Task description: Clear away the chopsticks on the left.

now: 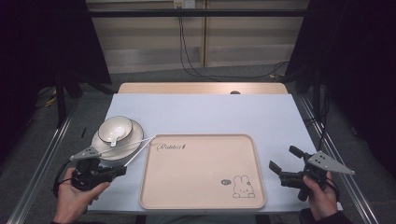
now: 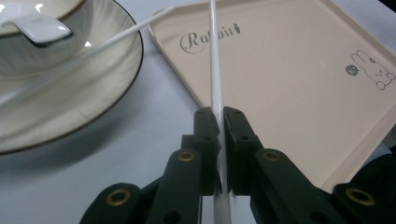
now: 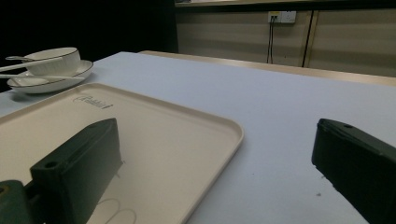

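One spoon (image 1: 113, 137) lies in bowl (image 1: 115, 128); left jaws clamp chopstick (image 2: 215, 70), right jaws apart.

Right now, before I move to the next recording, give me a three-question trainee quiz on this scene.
1. True or false: the left gripper is shut on a chopstick.
2. Where does the spoon lie: A) on the tray, B) in the bowl, C) on the bare table?
3. How do the jaws of the right gripper stand?

Key:
1. True; a second chopstick rests across the plate.
2. B.
3. Open, with nothing between them.
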